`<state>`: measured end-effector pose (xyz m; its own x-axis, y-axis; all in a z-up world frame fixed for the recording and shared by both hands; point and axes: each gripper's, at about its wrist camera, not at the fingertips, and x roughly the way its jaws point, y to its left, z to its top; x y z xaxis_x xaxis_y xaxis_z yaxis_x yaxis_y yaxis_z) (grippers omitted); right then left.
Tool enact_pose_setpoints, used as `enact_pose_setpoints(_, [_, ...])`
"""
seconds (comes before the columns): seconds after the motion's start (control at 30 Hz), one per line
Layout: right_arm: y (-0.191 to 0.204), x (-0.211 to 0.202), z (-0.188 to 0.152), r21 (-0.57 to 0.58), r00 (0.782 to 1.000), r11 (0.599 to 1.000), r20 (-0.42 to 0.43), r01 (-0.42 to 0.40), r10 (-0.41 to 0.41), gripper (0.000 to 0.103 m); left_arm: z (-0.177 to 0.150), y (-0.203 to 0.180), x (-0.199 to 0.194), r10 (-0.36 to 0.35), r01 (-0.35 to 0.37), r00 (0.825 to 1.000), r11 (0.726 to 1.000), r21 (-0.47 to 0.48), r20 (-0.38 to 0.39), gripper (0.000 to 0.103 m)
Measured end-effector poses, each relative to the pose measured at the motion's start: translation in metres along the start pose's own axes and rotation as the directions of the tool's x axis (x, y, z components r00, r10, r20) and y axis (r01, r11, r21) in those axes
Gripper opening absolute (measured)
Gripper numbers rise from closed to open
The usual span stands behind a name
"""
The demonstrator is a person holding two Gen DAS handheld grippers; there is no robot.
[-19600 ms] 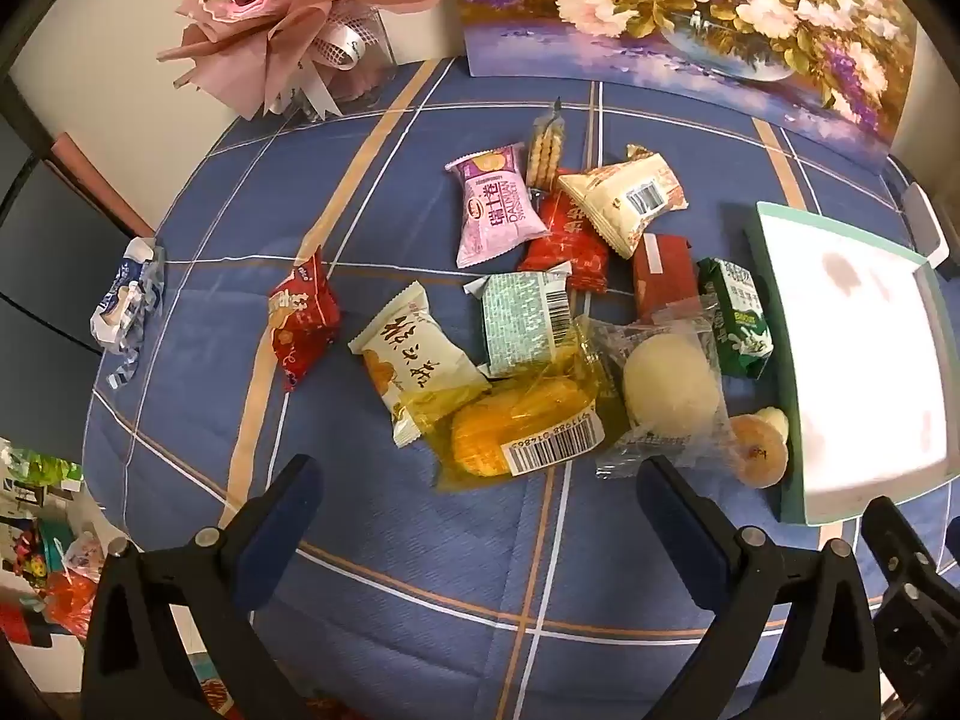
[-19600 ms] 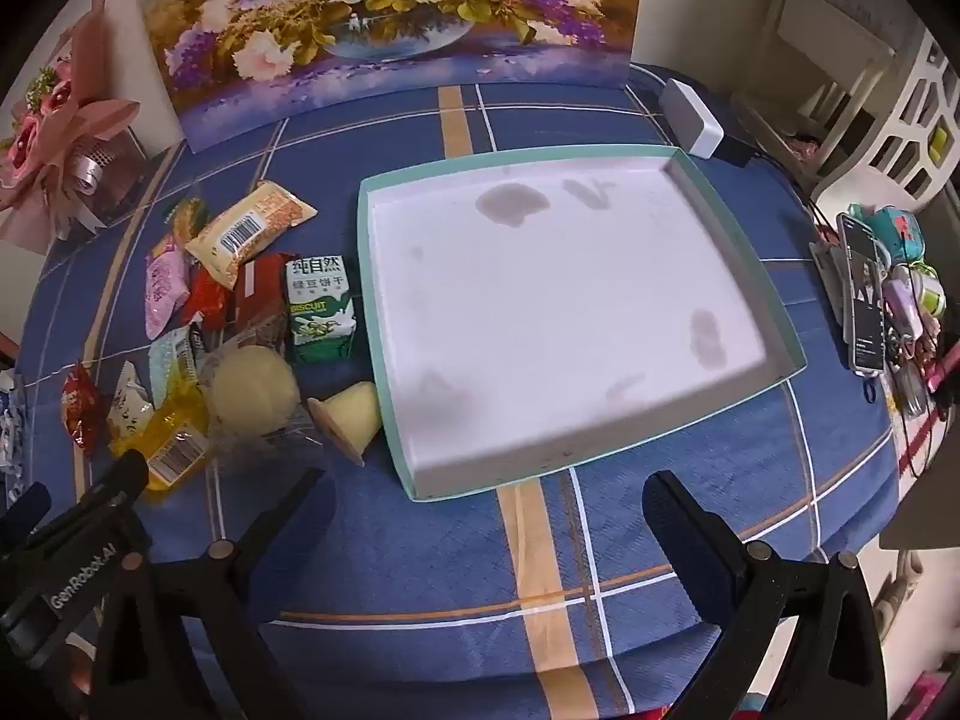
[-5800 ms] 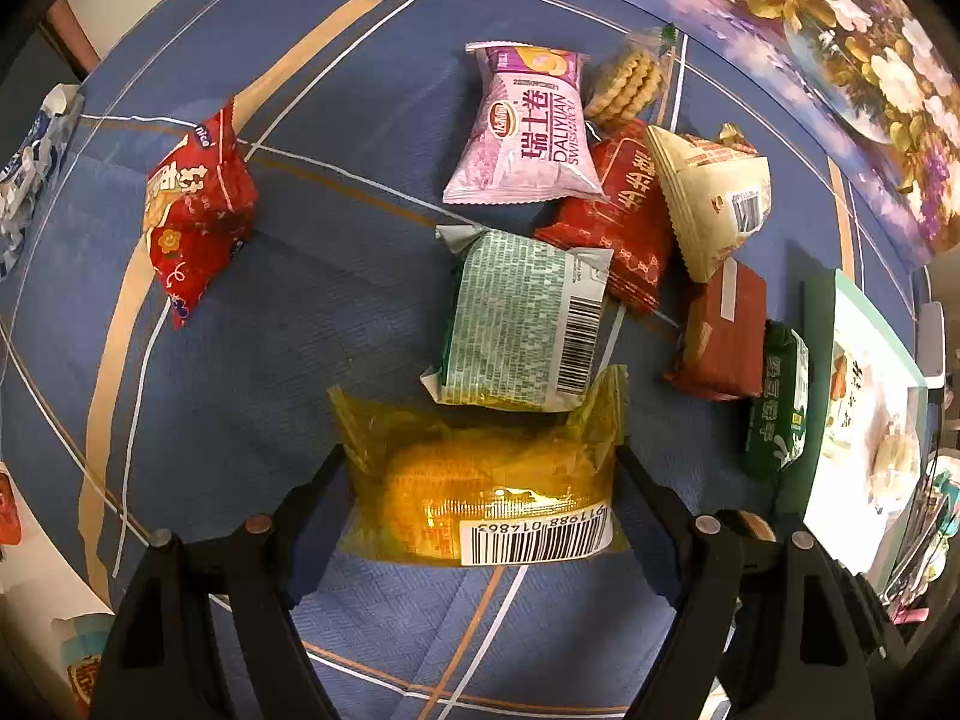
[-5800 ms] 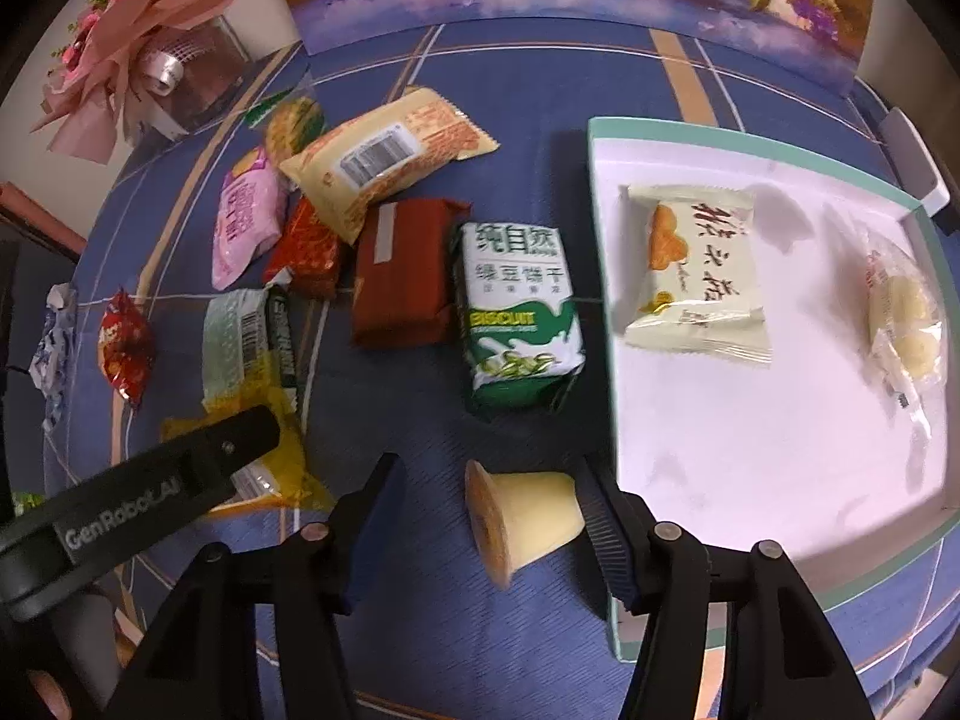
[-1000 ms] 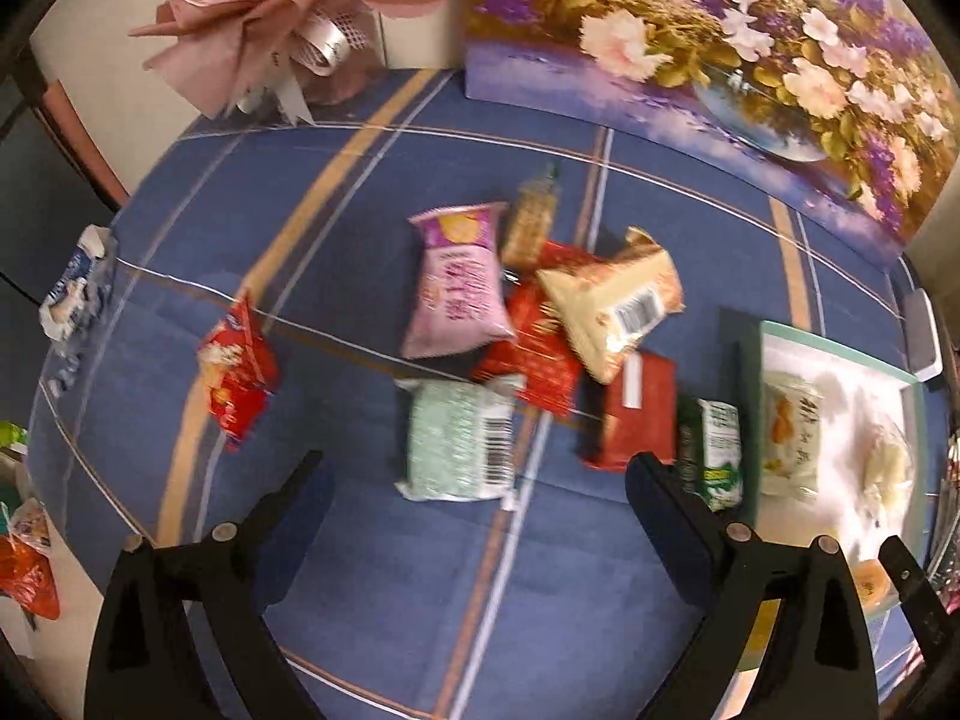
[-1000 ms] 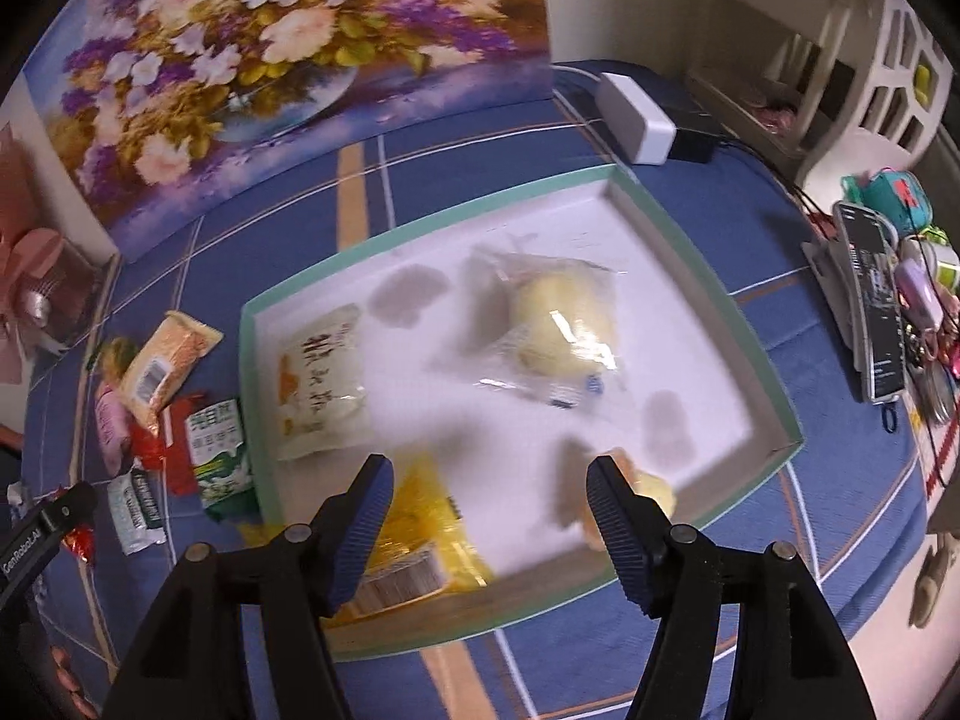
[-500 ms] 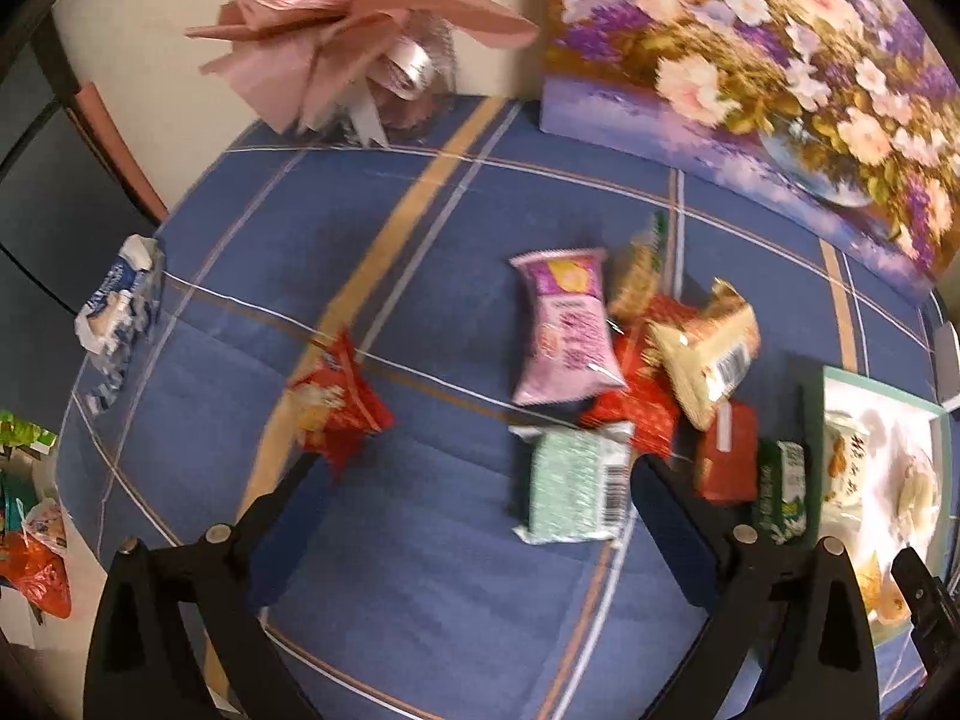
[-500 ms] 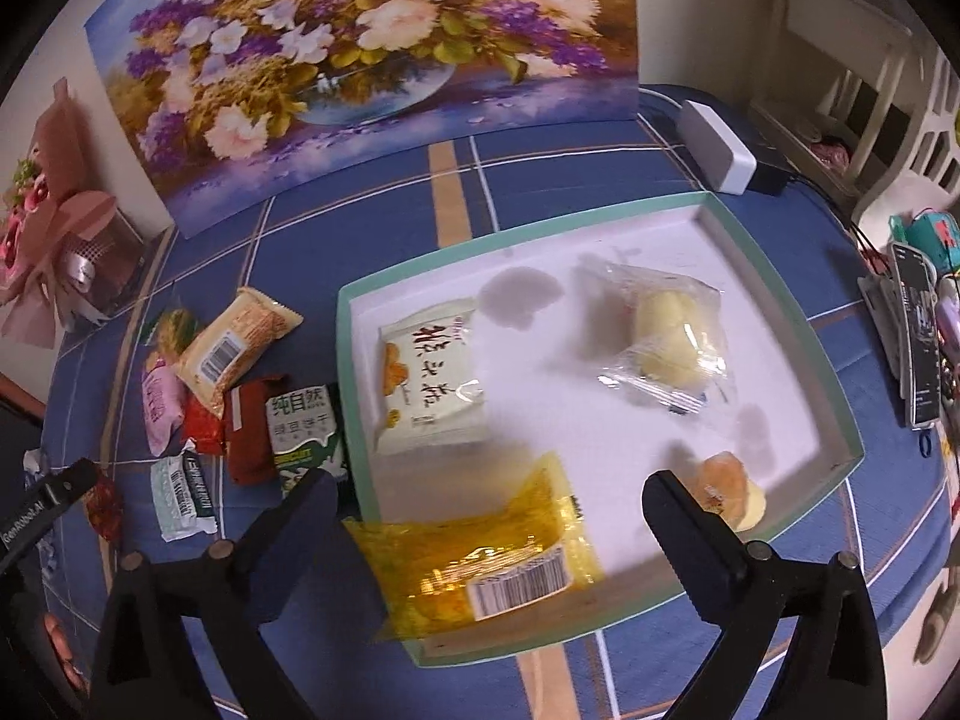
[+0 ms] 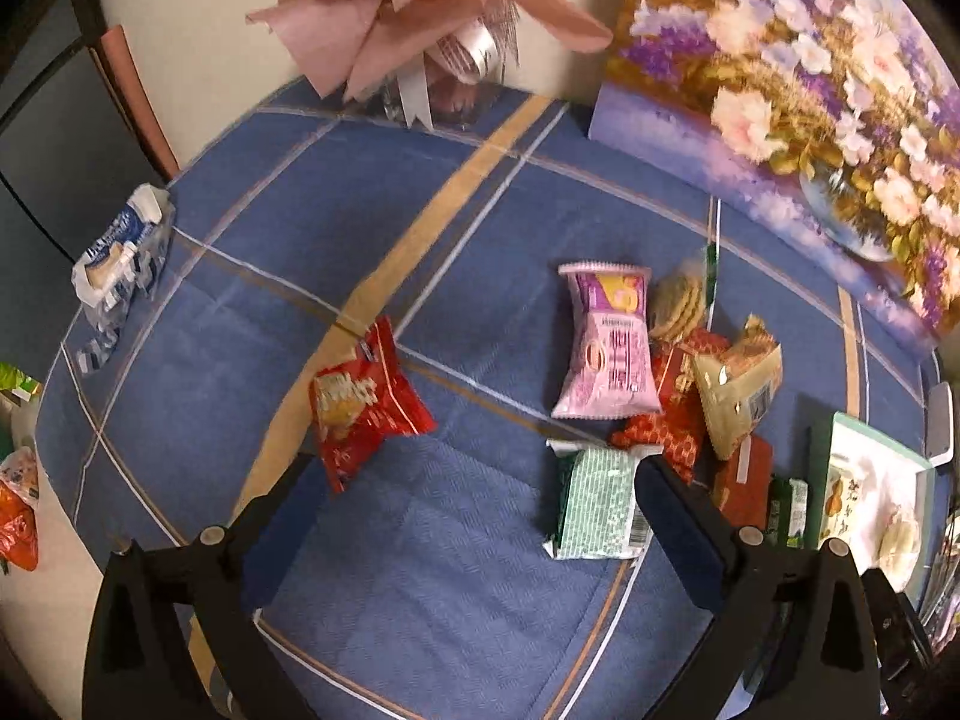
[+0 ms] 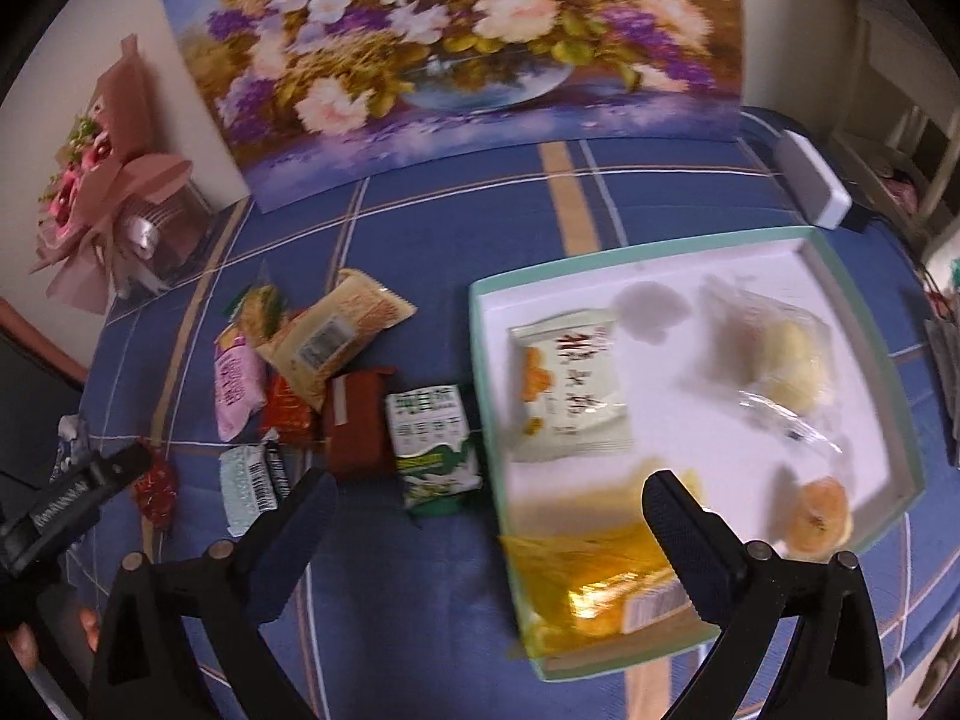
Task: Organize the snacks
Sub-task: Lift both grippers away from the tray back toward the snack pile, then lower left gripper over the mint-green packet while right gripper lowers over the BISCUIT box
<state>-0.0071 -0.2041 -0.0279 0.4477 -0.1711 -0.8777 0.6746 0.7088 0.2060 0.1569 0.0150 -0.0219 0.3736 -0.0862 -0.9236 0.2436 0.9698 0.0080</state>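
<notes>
My left gripper (image 9: 480,528) hangs open over blue cloth, between a small red packet (image 9: 360,408) and a green-white barcoded packet (image 9: 594,504) by its right finger. Beyond lie a pink packet (image 9: 609,354) and a tan packet (image 9: 738,390). My right gripper (image 10: 489,516) is open and empty above a green biscuit pack (image 10: 435,450) and the left rim of the white tray (image 10: 678,420). The tray holds a cream packet (image 10: 567,384), a clear-wrapped bun (image 10: 774,360), an orange jelly cup (image 10: 819,519) and a yellow packet (image 10: 600,576) lying over its front corner.
A pink bouquet (image 9: 420,12) and a flower painting (image 10: 456,48) stand along the table's back. A tissue pack (image 9: 120,252) lies at the left edge, a white adapter (image 10: 816,186) behind the tray. A brown-red pack (image 10: 354,420) lies beside the biscuit pack.
The right gripper's jaws spread wide and it drew left, off the tray, leaving the yellow packet there. The left gripper slid left toward the small red packet.
</notes>
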Motion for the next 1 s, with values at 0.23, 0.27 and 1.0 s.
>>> enact_pose_setpoints(0.23, [0.016, 0.027, 0.002, -0.037, 0.998, 0.999, -0.052, -0.027, 0.025, 0.101, -0.009, -0.022, 0.029, -0.007, 0.012, 0.996, 0.998, 0.061, -0.093, 0.102])
enact_pose_setpoints(0.27, [0.018, 0.031, 0.003, -0.047, 0.998, 0.999, -0.056, -0.026, 0.023, 0.099, -0.010, -0.025, 0.032, -0.012, 0.019, 0.994, 0.997, 0.069, -0.104, 0.102])
enact_pose_setpoints(1.0, [0.028, 0.067, 0.015, -0.133, 0.993, 0.991, -0.119, -0.031, 0.015, 0.064, -0.004, -0.062, 0.071, -0.074, 0.091, 0.978, 0.992, 0.084, -0.193, 0.102])
